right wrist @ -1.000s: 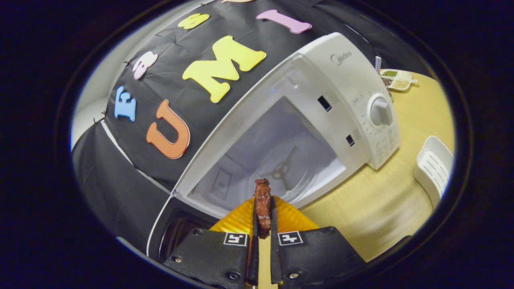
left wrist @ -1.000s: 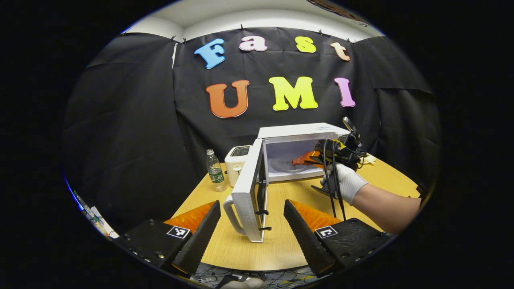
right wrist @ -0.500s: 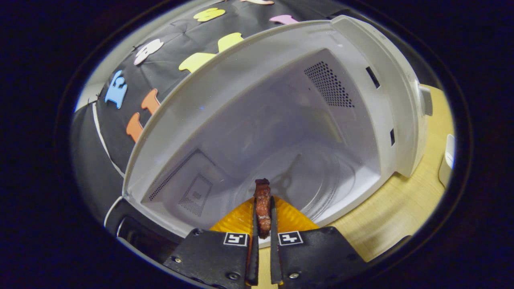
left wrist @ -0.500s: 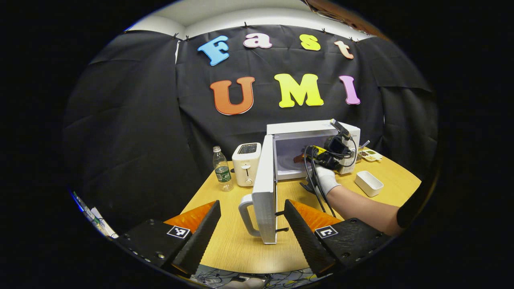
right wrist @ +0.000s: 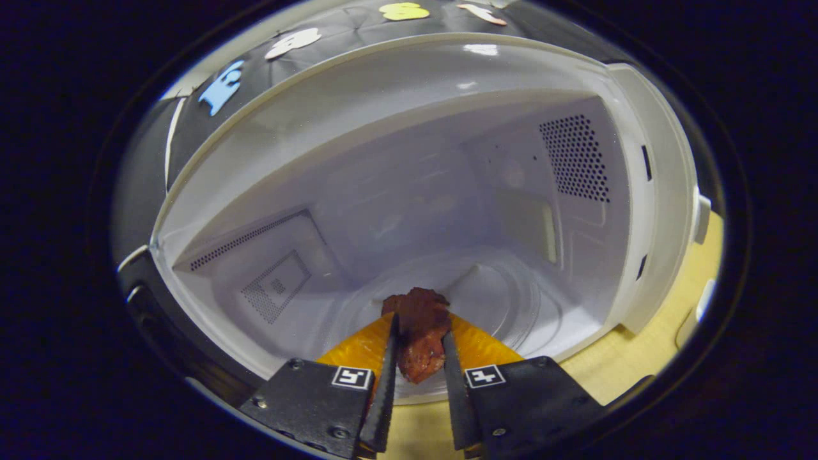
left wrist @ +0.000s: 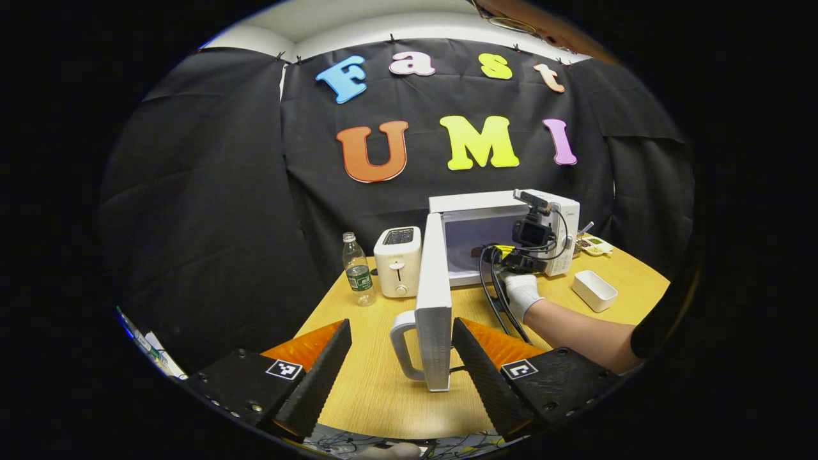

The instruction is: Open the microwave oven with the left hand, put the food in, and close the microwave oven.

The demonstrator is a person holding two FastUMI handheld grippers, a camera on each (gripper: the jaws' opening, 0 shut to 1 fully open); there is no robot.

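The white microwave (left wrist: pixel 505 201) stands at the back of the wooden table (left wrist: pixel 377 396) with its door (left wrist: pixel 434 300) swung wide, edge-on to me. My left gripper (left wrist: pixel 401 358) is open, low in front of the door's handle (left wrist: pixel 401 342), touching nothing. In the left gripper view a gloved hand (left wrist: pixel 521 294) holds my right gripper (left wrist: pixel 495 252) at the oven's mouth. My right gripper (right wrist: pixel 418 326) reaches into the cavity, shut on a brown piece of food (right wrist: pixel 418 348) just above the glass turntable (right wrist: pixel 511 306).
Left of the microwave are a white toaster (left wrist: pixel 397 260) and a clear water bottle (left wrist: pixel 358 269). A small white box (left wrist: pixel 594 291) and a seasoning tray (left wrist: pixel 593 244) lie to its right. Cables trail from the right gripper over the table.
The right gripper has pushed deeper into the cavity; its fingers stand slightly wider and the food has turned broadside. The door has swung further, now edge-on to the left gripper.
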